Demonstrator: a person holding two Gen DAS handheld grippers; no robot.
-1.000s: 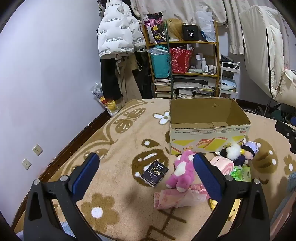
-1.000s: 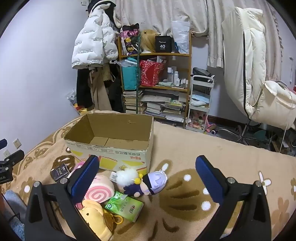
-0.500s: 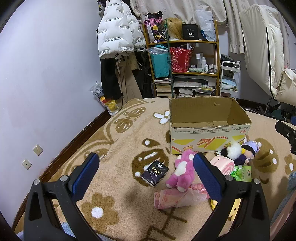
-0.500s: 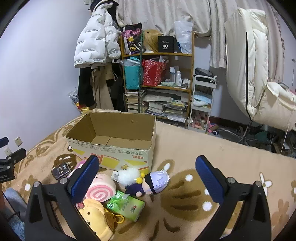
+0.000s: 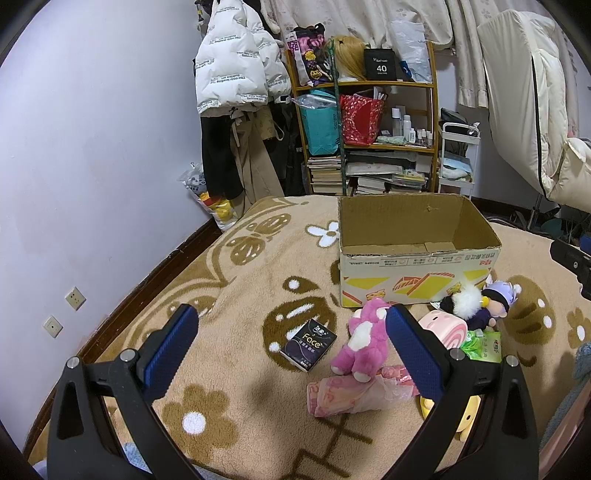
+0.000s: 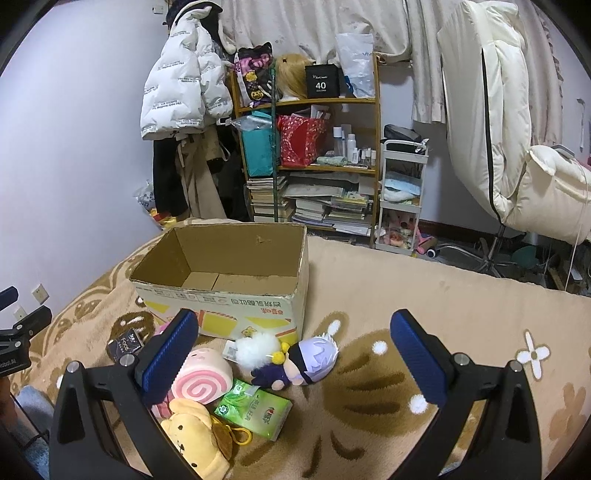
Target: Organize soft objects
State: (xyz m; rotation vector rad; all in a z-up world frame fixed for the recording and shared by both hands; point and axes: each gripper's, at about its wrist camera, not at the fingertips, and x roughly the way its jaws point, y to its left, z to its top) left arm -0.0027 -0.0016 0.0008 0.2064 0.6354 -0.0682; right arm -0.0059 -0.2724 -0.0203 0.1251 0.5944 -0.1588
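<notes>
On the tan flowered blanket [image 5: 236, 280] the cardboard box [image 5: 417, 254] sat empty, the pink plush [image 5: 364, 341], swirl cushion [image 6: 203, 380] and doll [image 6: 303, 363] heaped just before it. Over the last second nothing had moved; left gripper [image 5: 288, 347] and right gripper [image 6: 291, 350] hung wide apart, gripping nothing, so sorting had yet to start.

Cluttered bedroom corner under indoor light

Pale lilac walls [image 5: 92, 129] meet a dark baseboard. A wooden shelf unit [image 6: 310, 158] crammed with books and bags stands beside hanging coats [image 5: 229, 85], a small white trolley [image 6: 402, 195], and cream curtains [image 6: 314, 26].
</notes>
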